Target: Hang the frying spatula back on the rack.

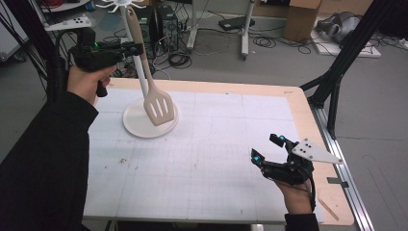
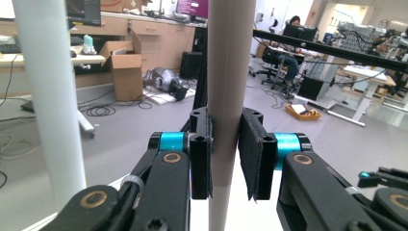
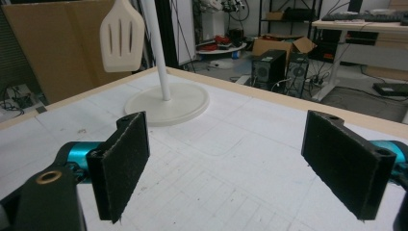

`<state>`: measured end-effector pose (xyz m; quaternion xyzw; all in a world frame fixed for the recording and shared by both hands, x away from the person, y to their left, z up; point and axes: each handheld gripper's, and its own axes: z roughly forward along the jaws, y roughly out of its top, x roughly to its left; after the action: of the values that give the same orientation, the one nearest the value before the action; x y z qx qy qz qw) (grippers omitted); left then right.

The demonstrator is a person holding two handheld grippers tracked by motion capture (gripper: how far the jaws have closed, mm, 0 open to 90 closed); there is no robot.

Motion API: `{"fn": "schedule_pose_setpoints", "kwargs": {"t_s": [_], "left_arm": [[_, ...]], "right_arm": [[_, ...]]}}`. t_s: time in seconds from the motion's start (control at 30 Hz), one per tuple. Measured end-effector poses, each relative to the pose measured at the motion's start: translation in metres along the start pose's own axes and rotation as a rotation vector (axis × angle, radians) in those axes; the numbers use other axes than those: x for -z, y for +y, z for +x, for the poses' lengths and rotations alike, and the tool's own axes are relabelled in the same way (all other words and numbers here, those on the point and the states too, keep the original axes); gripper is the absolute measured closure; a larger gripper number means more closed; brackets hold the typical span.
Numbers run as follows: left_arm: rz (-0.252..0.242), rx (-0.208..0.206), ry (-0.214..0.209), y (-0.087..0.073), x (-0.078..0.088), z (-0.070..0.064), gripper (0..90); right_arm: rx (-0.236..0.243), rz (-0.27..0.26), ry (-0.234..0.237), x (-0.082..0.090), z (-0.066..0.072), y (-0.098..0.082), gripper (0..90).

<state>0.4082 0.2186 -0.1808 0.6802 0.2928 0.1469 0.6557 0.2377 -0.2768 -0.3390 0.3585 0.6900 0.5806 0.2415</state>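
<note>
Left gripper point(image 1: 129, 48) is clamped on the spatula point(image 1: 153, 91) handle, held above the stand point(image 1: 137, 122) at the desk's far left. Lift straight, hook the handle's end on a prong. Right gripper point(image 1: 269, 147) rests wide open, empty.

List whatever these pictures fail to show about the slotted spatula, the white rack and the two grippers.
- Slotted spatula: in the left gripper view the top and bottom edges cut its handle off.
- White rack: in the high view the top edge crops its hooked head, so free hooks cannot be counted; whether the spatula's handle end has a hanging hole is too small to tell.
- Left gripper: shut on the handle; in the high view the hand hides its jaws.
- Right gripper: open, empty.
</note>
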Motion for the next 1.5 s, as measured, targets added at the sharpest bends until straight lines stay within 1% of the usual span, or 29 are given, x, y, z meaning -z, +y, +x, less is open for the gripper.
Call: {"fn": "schedule_pose_setpoints", "kwargs": {"t_s": [0.17, 0.47, 0.53, 0.63, 0.73, 0.77, 0.8, 0.83, 0.87, 0.9, 0.93, 1.0, 1.07, 1.13, 1.17, 1.23, 1.27, 1.33, 1.4, 1.43, 1.47, 1.5], "left_arm": [[-0.001, 0.030, 0.022, -0.001, -0.002, 0.007, 75.2], [0.030, 0.085, 0.074, -0.004, -0.007, 0.016, 75.1], [0.032, 0.080, 0.085, -0.005, -0.008, 0.016, 75.0], [0.031, 0.078, 0.078, -0.006, -0.008, 0.016, 75.0], [0.027, 0.053, 0.099, -0.008, -0.006, 0.012, 74.1], [0.022, 0.051, 0.105, -0.010, -0.005, 0.011, 73.5], [0.011, 0.054, 0.106, -0.011, -0.002, 0.010, 71.5], [0.002, 0.051, 0.114, -0.012, 0.000, 0.010, 64.5], [-0.006, 0.026, 0.134, -0.015, 0.004, 0.007, 60.7], [-0.014, 0.006, 0.145, -0.018, 0.008, 0.005, 55.8], [-0.027, -0.012, 0.152, -0.021, 0.014, 0.002, 50.2], [-0.048, -0.040, 0.162, -0.027, 0.023, -0.002, 44.1], [-0.066, -0.037, 0.149, -0.033, 0.033, -0.005, 40.8], [-0.065, -0.025, 0.102, -0.044, 0.045, -0.009, 43.4], [-0.063, -0.038, 0.100, -0.049, 0.049, -0.011, 42.4], [-0.076, -0.044, 0.110, -0.060, 0.057, -0.016, 33.7], [-0.087, -0.046, 0.106, -0.066, 0.061, -0.018, 30.6], [-0.103, -0.066, 0.114, -0.079, 0.068, -0.024, 27.3], [-0.112, -0.082, 0.145, -0.091, 0.073, -0.028, 17.9], [-0.120, -0.101, 0.161, -0.100, 0.077, -0.031, 15.0], [-0.127, -0.108, 0.163, -0.106, 0.079, -0.033, 14.8], [-0.131, -0.111, 0.165, -0.116, 0.083, -0.036, 14.8]], "right_arm": [[-0.002, -0.002, 0.005, 0.001, 0.000, -0.001, 15.8], [-0.012, -0.001, 0.007, 0.002, 0.000, -0.002, 15.7], [-0.013, -0.001, 0.008, 0.002, -0.001, -0.002, 15.8], [-0.014, -0.004, 0.008, 0.002, -0.001, -0.002, 15.8], [-0.011, -0.002, 0.008, 0.002, -0.001, -0.002, 15.8], [-0.010, -0.002, 0.007, 0.002, -0.001, -0.003, 15.8], [-0.012, -0.003, 0.007, 0.003, -0.001, -0.003, 15.8], [-0.012, -0.003, 0.006, 0.003, -0.001, -0.003, 15.8], [-0.010, -0.001, 0.004, 0.003, -0.001, -0.003, 15.8], [-0.012, 0.000, 0.003, 0.003, -0.002, -0.003, 15.8], [-0.014, 0.001, 0.001, 0.004, -0.002, -0.004, 15.8], [-0.017, 0.001, -0.001, 0.005, -0.002, -0.004, 15.8], [-0.022, -0.001, -0.005, 0.005, -0.003, -0.005, 15.8], [-0.023, -0.002, -0.008, 0.005, -0.003, -0.005, 15.8], [-0.026, 0.003, -0.009, 0.006, -0.003, -0.005, 15.8], [-0.022, 0.002, -0.013, 0.005, -0.003, -0.007, 15.8], [-0.026, 0.007, -0.015, 0.005, -0.004, -0.008, 15.8], [-0.030, 0.025, -0.025, 0.004, -0.004, -0.011, 15.8], [-0.021, 0.034, -0.034, 0.003, -0.005, -0.014, 15.8], [-0.016, 0.040, -0.039, 0.003, -0.005, -0.015, 15.8], [0.001, 0.046, -0.048, 0.003, -0.006, -0.016, 15.8], [0.006, 0.053, -0.054, 0.003, -0.006, -0.017, 15.7]]}}
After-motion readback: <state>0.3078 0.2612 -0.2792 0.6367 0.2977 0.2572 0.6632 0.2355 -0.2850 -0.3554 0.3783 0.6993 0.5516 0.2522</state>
